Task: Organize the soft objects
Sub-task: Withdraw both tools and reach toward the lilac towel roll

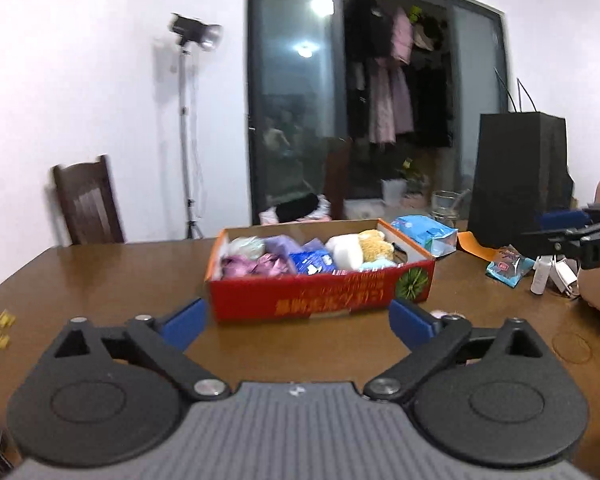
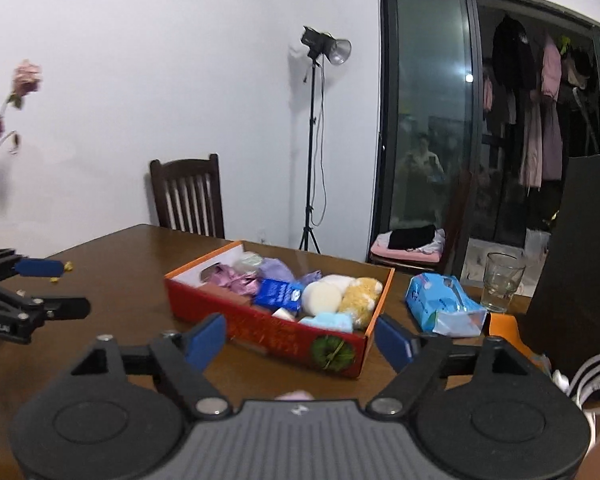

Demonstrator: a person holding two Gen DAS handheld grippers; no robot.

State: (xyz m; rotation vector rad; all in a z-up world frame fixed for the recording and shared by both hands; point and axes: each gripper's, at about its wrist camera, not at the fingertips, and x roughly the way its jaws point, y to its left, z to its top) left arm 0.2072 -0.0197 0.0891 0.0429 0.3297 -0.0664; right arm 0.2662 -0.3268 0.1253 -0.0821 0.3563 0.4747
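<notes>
A red cardboard box [image 1: 320, 296] [image 2: 276, 330] sits on the brown table, filled with soft things: pink cloth [image 2: 236, 280], a blue pack [image 2: 280, 294], a white sponge [image 2: 322, 298], a yellow plush [image 2: 362, 296]. A blue tissue pack [image 2: 440, 304] [image 1: 424, 234] lies right of the box. My left gripper [image 1: 298, 320] is open and empty, just in front of the box. My right gripper [image 2: 300, 338] is open and empty, near the box's front corner. A small pink thing [image 2: 296, 395] shows just under the right gripper.
A tall black bag [image 1: 520, 180] [image 2: 580, 260] stands at the table's right. A glass [image 2: 500, 284] is beside it. A small blue packet [image 1: 506, 266], an orange card [image 1: 476, 246] and white cables [image 2: 588, 380] lie right. A chair [image 2: 188, 196] and light stand [image 2: 312, 140] are behind.
</notes>
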